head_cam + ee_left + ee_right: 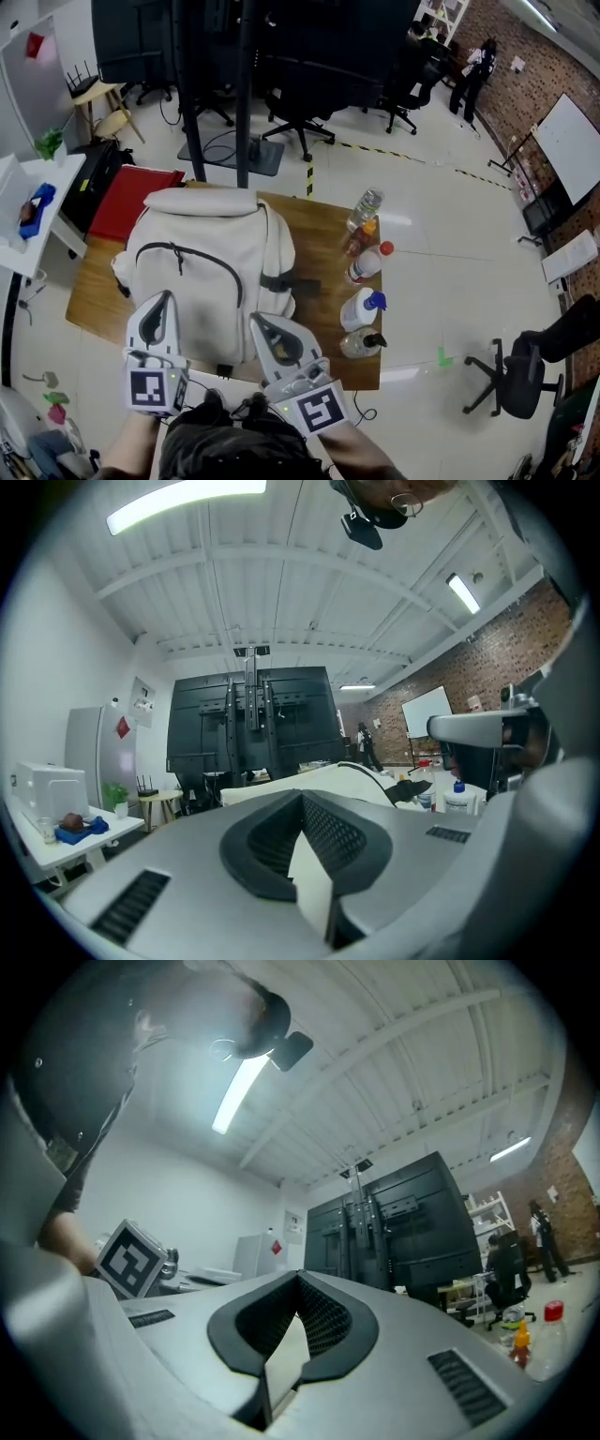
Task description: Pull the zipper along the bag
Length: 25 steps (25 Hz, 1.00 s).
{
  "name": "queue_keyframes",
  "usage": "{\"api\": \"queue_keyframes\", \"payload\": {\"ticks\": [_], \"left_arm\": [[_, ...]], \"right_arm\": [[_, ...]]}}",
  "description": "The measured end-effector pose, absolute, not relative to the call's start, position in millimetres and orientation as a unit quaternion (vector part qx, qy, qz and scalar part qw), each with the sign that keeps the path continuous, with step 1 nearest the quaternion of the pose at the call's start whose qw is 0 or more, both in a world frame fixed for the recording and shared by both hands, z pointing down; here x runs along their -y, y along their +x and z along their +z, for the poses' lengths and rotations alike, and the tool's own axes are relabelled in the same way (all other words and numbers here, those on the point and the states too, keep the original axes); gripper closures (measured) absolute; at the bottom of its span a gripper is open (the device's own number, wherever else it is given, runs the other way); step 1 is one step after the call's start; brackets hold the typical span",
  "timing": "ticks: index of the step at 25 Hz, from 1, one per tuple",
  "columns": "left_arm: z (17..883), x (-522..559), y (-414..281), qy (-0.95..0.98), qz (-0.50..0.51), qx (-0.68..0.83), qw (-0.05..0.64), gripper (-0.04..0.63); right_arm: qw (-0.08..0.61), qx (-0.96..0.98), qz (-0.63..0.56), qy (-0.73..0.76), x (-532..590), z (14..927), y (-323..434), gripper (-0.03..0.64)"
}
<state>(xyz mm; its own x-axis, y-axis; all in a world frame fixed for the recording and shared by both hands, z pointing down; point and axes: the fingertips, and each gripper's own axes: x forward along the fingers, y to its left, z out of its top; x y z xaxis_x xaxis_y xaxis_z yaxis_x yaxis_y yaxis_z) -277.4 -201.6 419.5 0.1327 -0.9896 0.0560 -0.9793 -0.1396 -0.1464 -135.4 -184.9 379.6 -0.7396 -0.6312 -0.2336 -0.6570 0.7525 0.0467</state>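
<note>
A white backpack (211, 272) lies flat on the wooden table (319, 234), with a dark zipper (202, 255) arching over its front pocket. My left gripper (161, 300) rests over the bag's near left corner and is shut with nothing between its jaws. Over the bag's near right part, my right gripper (260, 323) is also shut and empty. In the left gripper view the left gripper (302, 799) tilts upward, with the backpack (328, 778) just beyond it. The right gripper (298, 1279) in the right gripper view points at the ceiling. Neither gripper touches the zipper.
Several bottles (364, 272) and a blue-capped spray bottle (362, 307) stand along the table's right side. A black strap (286, 283) sticks out of the bag's right side. A black stand (246, 94) rises behind the table. A red mat (131, 199) lies at left.
</note>
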Motion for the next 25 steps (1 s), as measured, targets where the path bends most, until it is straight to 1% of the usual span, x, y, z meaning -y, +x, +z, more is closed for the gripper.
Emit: {"api": "queue_keyframes", "payload": {"ticks": [4, 8, 11, 13, 16, 19, 20, 25], "left_arm": [[416.4, 210.5, -287.2, -0.755, -0.067, -0.651, 0.043, 0.56], [415.9, 223.4, -296.2, -0.771, -0.059, -0.632, 0.046, 0.56], [420.7, 233.3, -303.5, -0.786, -0.065, -0.614, 0.034, 0.559], [421.4, 239.1, -311.3, -0.795, -0.062, -0.602, 0.039, 0.558], [421.8, 245.7, -320.4, -0.807, -0.055, -0.586, 0.041, 0.558], [426.9, 250.8, -324.4, -0.819, -0.058, -0.57, 0.035, 0.558], [428.5, 252.4, -325.3, -0.823, -0.058, -0.564, 0.035, 0.558], [433.8, 256.4, -329.8, -0.835, -0.053, -0.547, 0.029, 0.558]], "right_arm": [[0.074, -0.933, 0.035, -0.351, 203.6, 388.2, -152.2, 0.604], [0.036, -0.922, -0.004, -0.386, 226.6, 404.3, -162.1, 0.603], [0.022, -0.906, -0.017, -0.422, 242.3, 419.4, -165.1, 0.603], [0.01, -0.898, -0.029, -0.439, 249.1, 428.3, -171.9, 0.603], [-0.016, -0.891, -0.046, -0.451, 257.7, 438.4, -183.0, 0.587], [-0.042, -0.888, -0.061, -0.454, 267.7, 447.7, -191.8, 0.53], [-0.052, -0.887, -0.067, -0.454, 270.9, 451.2, -194.3, 0.496], [-0.097, -0.886, -0.081, -0.446, 276.2, 465.3, -210.5, 0.427]]}}
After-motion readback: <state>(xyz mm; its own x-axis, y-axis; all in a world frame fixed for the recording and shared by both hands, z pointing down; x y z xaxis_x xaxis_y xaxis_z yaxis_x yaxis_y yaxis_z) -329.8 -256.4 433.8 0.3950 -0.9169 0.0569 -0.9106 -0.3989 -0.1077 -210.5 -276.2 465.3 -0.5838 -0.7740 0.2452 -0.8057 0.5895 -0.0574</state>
